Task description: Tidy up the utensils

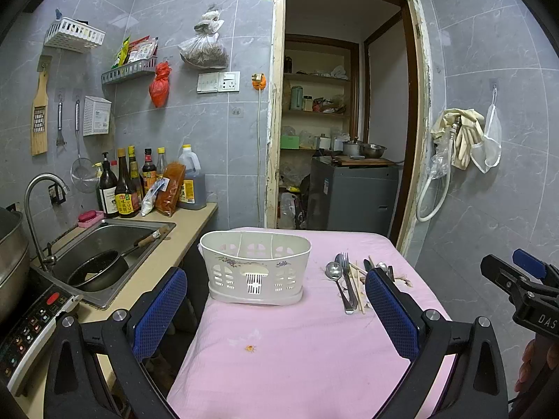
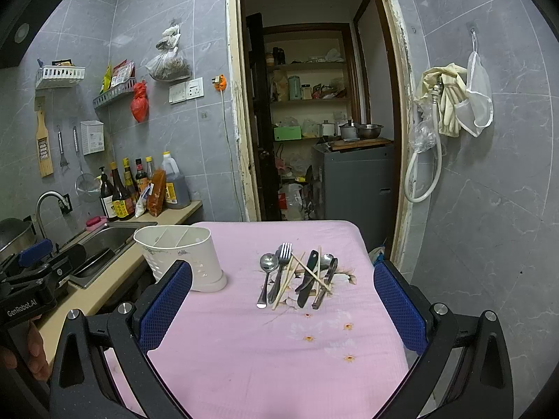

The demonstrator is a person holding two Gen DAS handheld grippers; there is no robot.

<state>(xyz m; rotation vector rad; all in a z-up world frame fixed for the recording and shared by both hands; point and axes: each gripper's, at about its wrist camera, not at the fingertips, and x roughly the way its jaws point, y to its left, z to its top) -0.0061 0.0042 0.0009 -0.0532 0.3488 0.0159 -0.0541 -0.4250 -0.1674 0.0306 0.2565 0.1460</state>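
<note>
A white plastic utensil caddy [image 1: 256, 265] with dividers stands on the pink-covered table [image 1: 297, 349], toward its far left; it also shows in the right wrist view [image 2: 181, 256]. A pile of utensils [image 2: 297, 277] lies to its right: a spoon [image 2: 267, 272], a fork [image 2: 281, 269], chopsticks [image 2: 284, 284] and dark-handled knives [image 2: 307, 276]. The pile shows in the left wrist view [image 1: 347, 281] too. My left gripper [image 1: 276, 314] is open and empty, facing the caddy. My right gripper [image 2: 283, 309] is open and empty, just short of the pile.
A counter with a sink [image 1: 104, 248] holding a black pan [image 1: 99, 269] runs along the table's left side, with bottles [image 1: 122, 188] at the back. An induction cooker [image 1: 28, 331] sits near left. A doorway [image 2: 314, 122] opens behind the table.
</note>
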